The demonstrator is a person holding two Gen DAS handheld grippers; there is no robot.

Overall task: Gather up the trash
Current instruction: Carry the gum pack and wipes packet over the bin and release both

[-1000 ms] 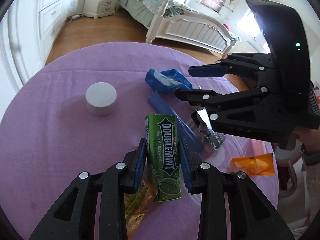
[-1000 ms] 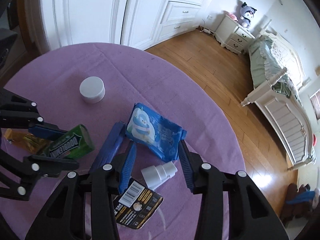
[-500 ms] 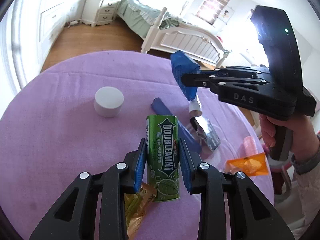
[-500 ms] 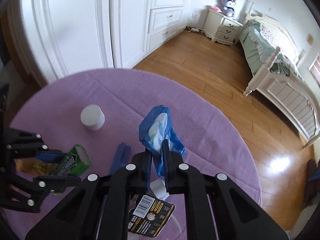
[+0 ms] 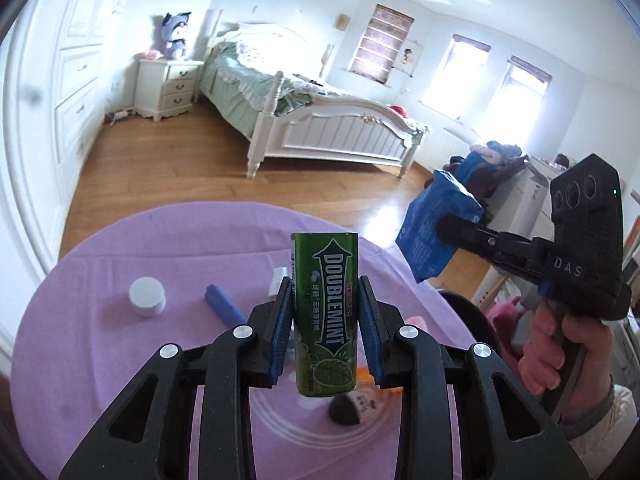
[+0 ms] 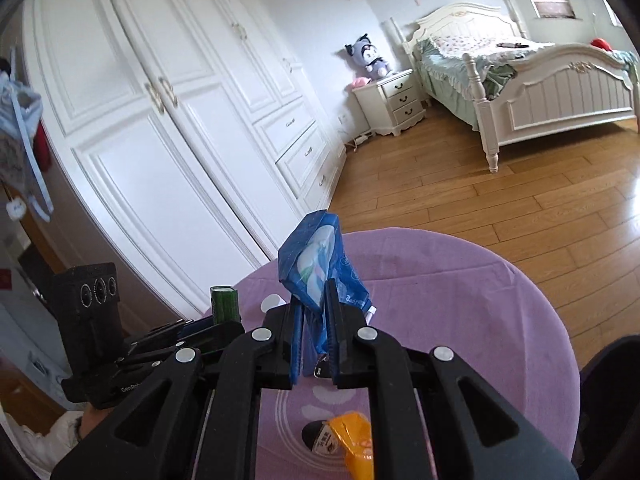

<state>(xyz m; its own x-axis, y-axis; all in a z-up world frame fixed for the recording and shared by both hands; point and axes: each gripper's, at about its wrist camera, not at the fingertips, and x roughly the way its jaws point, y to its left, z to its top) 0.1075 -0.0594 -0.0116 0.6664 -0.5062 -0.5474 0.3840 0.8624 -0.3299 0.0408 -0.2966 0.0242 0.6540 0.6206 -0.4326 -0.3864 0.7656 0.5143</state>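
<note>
A green Doublemint gum pack (image 5: 324, 312) stands upright between the blue pads of my left gripper (image 5: 324, 320), which is shut on it and holds it above the purple table (image 5: 100, 280). My right gripper (image 6: 314, 308) is shut on a crumpled blue wrapper (image 6: 320, 264), lifted off the table. In the left wrist view that blue wrapper (image 5: 436, 228) hangs beyond the table's right edge, with a person's hand (image 5: 560, 344) on the gripper handle. The right wrist view shows my left gripper (image 6: 200, 328) and the gum pack (image 6: 225, 304) at the left.
On the table lie a white jar (image 5: 147, 297), a blue stick (image 5: 224, 304), a small white bottle (image 5: 280, 280), an orange wrapper (image 6: 354, 444) and a dark label piece (image 5: 346, 414). A dark round rim (image 5: 464, 312) sits at the table's right edge. Beyond are wood floor, a bed and wardrobes.
My right gripper closed on the blue wrapper, lifted it and swung it to the right past the table edge. My left gripper rose with the gum pack and tilted up.
</note>
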